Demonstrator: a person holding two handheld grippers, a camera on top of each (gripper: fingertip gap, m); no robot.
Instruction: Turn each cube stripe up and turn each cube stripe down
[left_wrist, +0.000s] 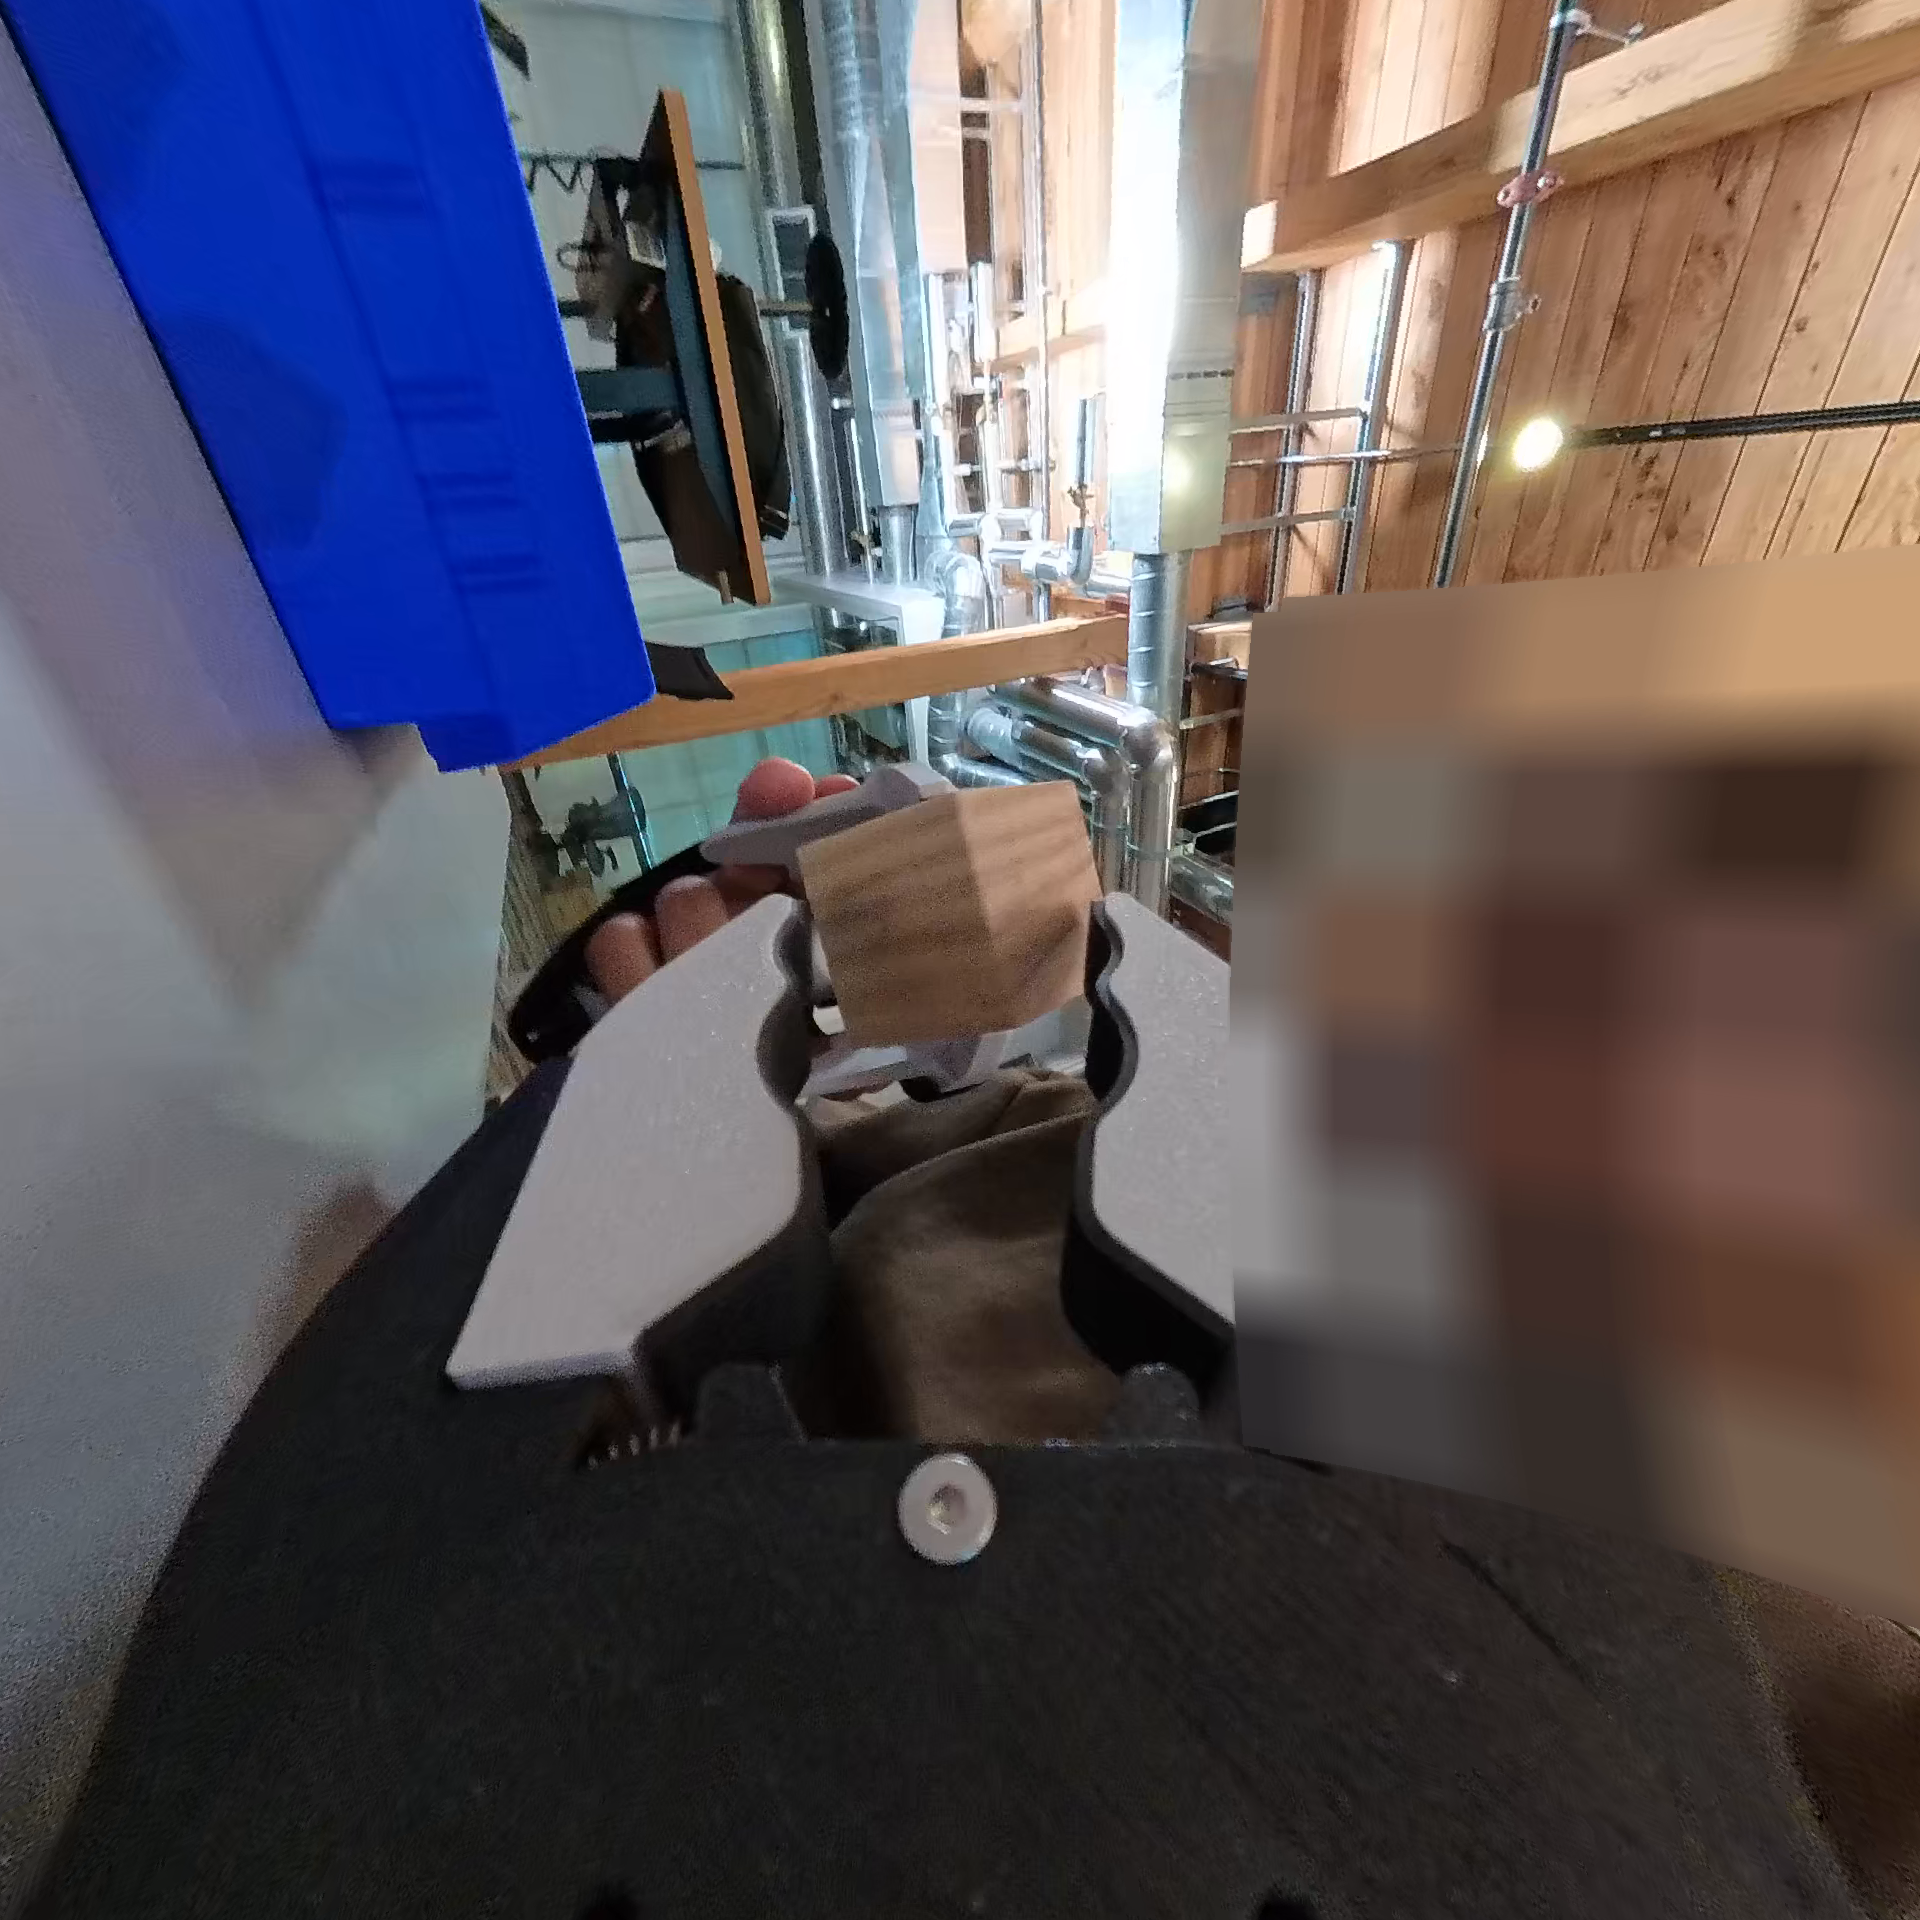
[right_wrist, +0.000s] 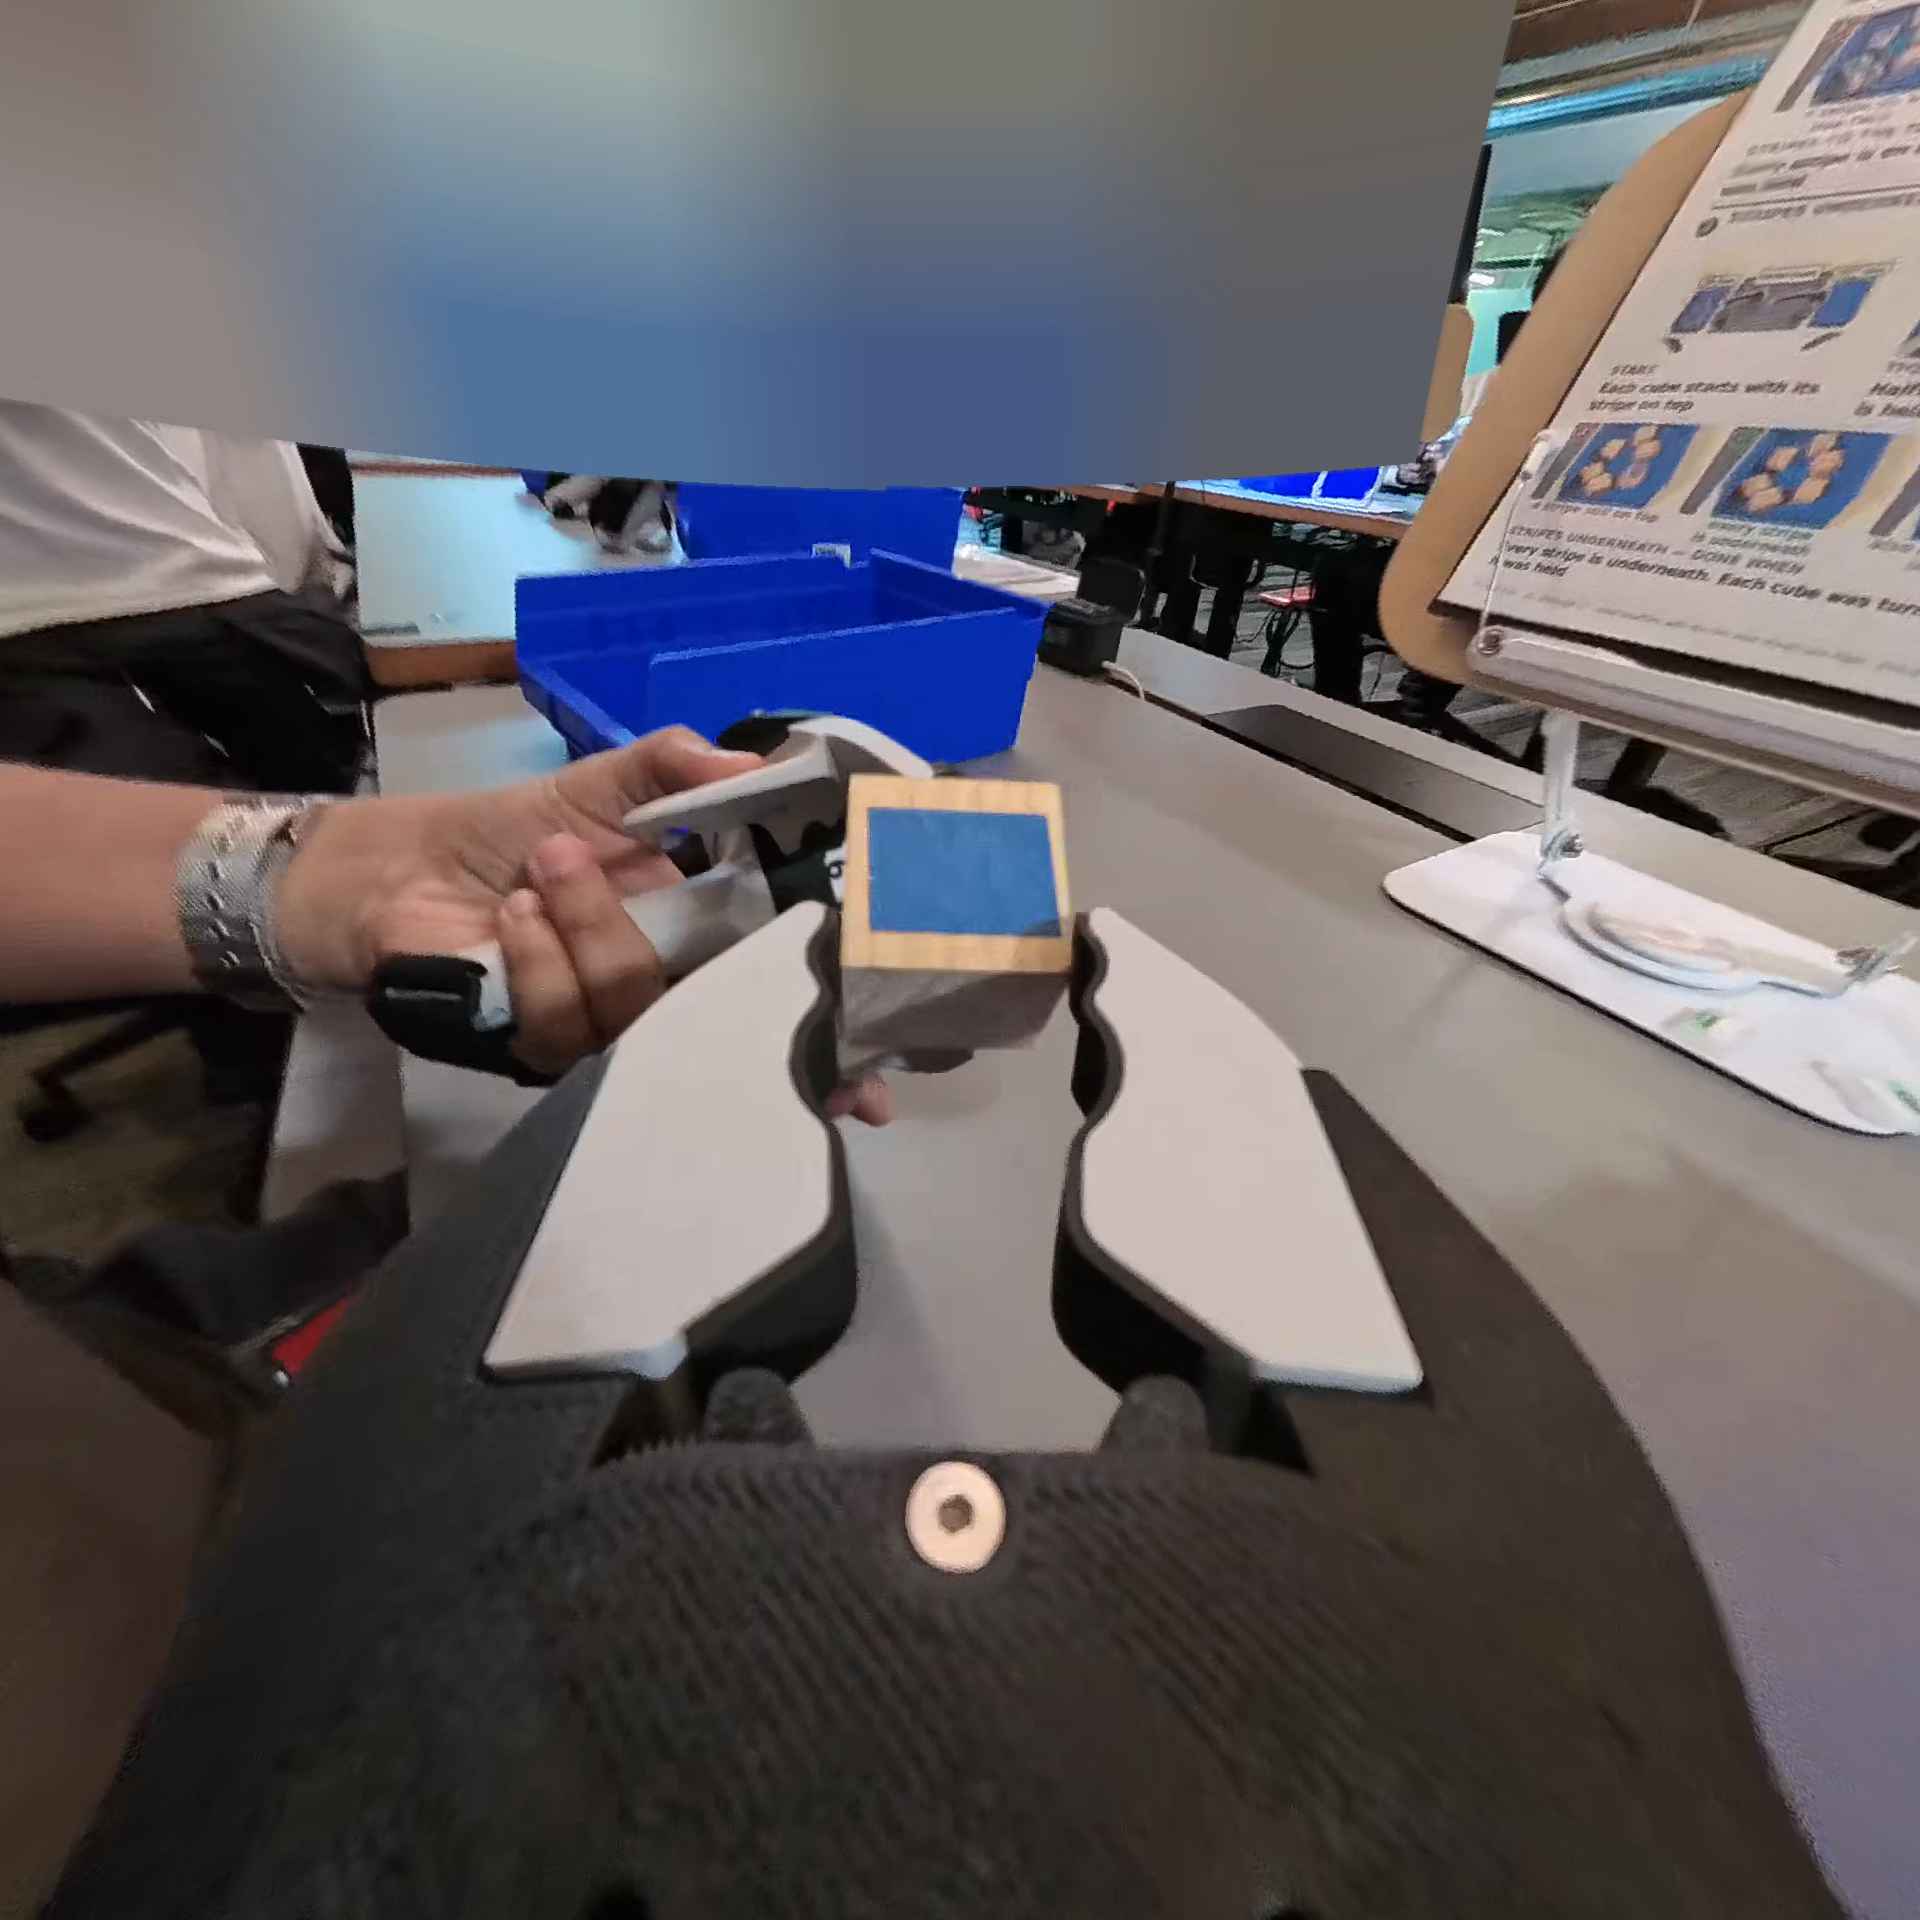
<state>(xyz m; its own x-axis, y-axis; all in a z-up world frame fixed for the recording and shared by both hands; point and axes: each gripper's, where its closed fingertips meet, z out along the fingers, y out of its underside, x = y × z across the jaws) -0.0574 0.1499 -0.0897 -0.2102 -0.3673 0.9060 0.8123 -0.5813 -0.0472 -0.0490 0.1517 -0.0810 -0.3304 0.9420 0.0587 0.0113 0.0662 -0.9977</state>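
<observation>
Item: wooden cube (right_wrist: 956, 904), blue stripe (right_wrist: 961, 871) on the upturned face. Located in front of the blue bin (right_wrist: 831, 665), raised clear of the table (right_wrist: 1299, 1039).

Right gripper (right_wrist: 956, 977): closed onto the cube's two side faces, fingertips only.

Left gripper (left_wrist: 945, 935): approaching from the left of the bin's front, held by a hand (right_wrist: 468, 904); fingers flanking the cube on its other pair of faces, apparently touching. Firmness of hold not determinable.

Status, judged: mid-air transfer or re-grip, flip unfinished.

Hazards, judged:
- Shallow tip hold; likely to slip and drop to the table if one side releases before the other is firm.
- Crossed grips; likely to twist the cube skew and land it on an edge.
- Stripe orientation easily lost after a tumble.
</observation>
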